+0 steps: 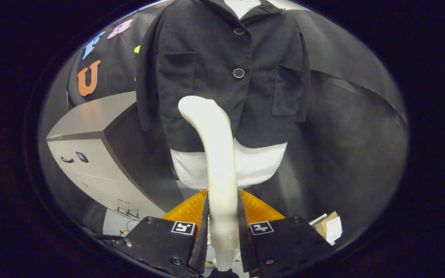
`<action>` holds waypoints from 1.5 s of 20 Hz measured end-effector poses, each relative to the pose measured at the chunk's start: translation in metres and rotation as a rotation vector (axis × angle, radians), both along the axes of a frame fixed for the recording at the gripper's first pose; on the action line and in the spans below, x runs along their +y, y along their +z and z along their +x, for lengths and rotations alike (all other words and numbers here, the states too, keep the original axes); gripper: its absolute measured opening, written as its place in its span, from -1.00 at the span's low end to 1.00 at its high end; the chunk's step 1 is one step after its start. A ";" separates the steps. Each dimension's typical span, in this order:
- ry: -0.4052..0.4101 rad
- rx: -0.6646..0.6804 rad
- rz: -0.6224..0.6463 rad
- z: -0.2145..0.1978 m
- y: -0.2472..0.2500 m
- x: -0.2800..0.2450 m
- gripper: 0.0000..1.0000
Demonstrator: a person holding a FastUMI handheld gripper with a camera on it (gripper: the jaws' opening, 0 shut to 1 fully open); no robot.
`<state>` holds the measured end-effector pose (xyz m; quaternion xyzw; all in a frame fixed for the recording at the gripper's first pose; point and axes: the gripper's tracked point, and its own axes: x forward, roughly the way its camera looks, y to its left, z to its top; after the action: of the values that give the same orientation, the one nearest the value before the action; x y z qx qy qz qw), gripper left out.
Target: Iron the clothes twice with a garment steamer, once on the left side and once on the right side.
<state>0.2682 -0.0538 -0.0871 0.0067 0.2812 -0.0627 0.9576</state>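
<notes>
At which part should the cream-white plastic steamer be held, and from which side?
Best by its straight lower handle, approached from below, one finger on each side: that part is narrow and even, while the curved head widens toward the dark buttoned jacket. The tongs already clamp there.

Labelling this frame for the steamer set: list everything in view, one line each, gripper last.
garment steamer: 1, cream white, handle held between the fingers, head raised against the jacket's lower front
jacket: 1, dark charcoal, hanging buttoned on the form, beyond the fingers
jacket buttons: 2 visible, brown, down the front placket
patch pockets: 2, same dark cloth, one either side of the buttons
dress form: 1, white, showing below the jacket hem and at the collar
cabinet: 1, grey, beside the jacket
cardboard box: 1, brown with white label, low down beside the fingers
gripper: 1, both fingers pressed on the steamer handle
</notes>
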 end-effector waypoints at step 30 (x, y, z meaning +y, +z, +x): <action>-0.151 -0.509 0.203 -0.017 0.292 -0.124 -0.24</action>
<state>0.2511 -0.1777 0.2049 0.1389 0.0351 -0.1019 0.9844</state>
